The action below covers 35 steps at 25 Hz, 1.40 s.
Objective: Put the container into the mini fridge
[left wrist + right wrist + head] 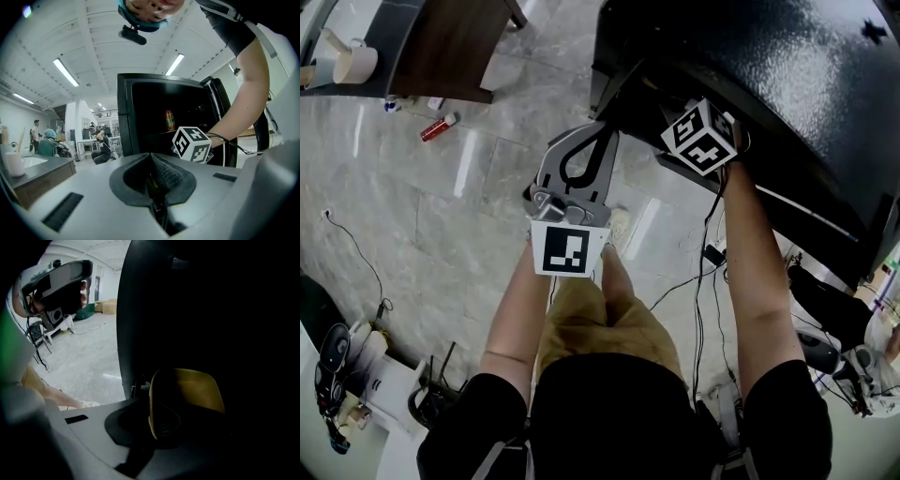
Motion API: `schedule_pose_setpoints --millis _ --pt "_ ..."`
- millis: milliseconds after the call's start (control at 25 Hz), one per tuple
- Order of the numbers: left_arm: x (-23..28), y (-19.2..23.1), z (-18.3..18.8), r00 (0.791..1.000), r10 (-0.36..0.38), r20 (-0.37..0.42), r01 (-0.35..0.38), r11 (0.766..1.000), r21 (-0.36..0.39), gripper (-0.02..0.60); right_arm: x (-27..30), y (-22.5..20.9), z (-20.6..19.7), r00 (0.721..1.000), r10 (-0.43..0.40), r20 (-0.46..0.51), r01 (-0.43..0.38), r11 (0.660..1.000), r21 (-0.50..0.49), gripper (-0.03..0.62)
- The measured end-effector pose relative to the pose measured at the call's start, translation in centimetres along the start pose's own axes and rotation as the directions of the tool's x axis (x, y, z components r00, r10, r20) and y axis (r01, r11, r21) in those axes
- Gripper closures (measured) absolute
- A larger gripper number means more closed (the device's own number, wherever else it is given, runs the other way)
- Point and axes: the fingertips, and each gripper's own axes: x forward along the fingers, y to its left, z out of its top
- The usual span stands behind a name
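Right gripper view first: the right gripper (157, 420) has its jaws clamped on the rim of a yellow container (190, 392). The container is in the dark just past the front edge of the mini fridge (140, 310). It's too dark to say whether it's resting on a shelf, and pale floor (89, 352) shows outside the fridge on the left. Left gripper view: the left gripper (154, 180) has its jaws pressed together with nothing between them, and it's held out in front of the fridge's open front. Inside the fridge on a shelf stands a can (169, 120), upright, reddish label. The right gripper's marker cube (192, 144) is right at the fridge opening, with the person's forearm (243, 98) coming down to it. There's also a cup (13, 163) on a counter, well off to the fridge's left. Head view: looking down, the fridge's glossy black top is in the upper right, the right marker cube is tucked under its edge, and the left gripper is out in front of the fridge above the grey tile floor. A red can (439, 127) is lying on the floor well away from the fridge, near a brown table (450, 47).
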Motion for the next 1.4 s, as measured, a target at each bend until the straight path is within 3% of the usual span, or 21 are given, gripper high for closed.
schedule_pose_setpoints --millis 400,920,1400 --pt "0.0 -0.4 -0.6 1.000 -0.003 -0.007 0.003 1.000 -0.009 0.558 -0.1 -0.9 0.2 0.995 -0.097 0.025 0.097 0.995 -0.015 0.514" --pt "0.5 -0.7 -0.6 1.000 -0.005 0.002 0.005 1.000 -0.017 0.558 -0.5 -0.5 -0.2 0.995 -0.091 0.029 0.091 0.996 -0.017 0.514" --pt "1.4 -0.3 1.3 1.000 -0.023 0.012 0.022 0.999 0.031 0.558 -4.5 0.0 2.1 0.985 -0.154 0.080 0.152 0.988 0.029 0.514"
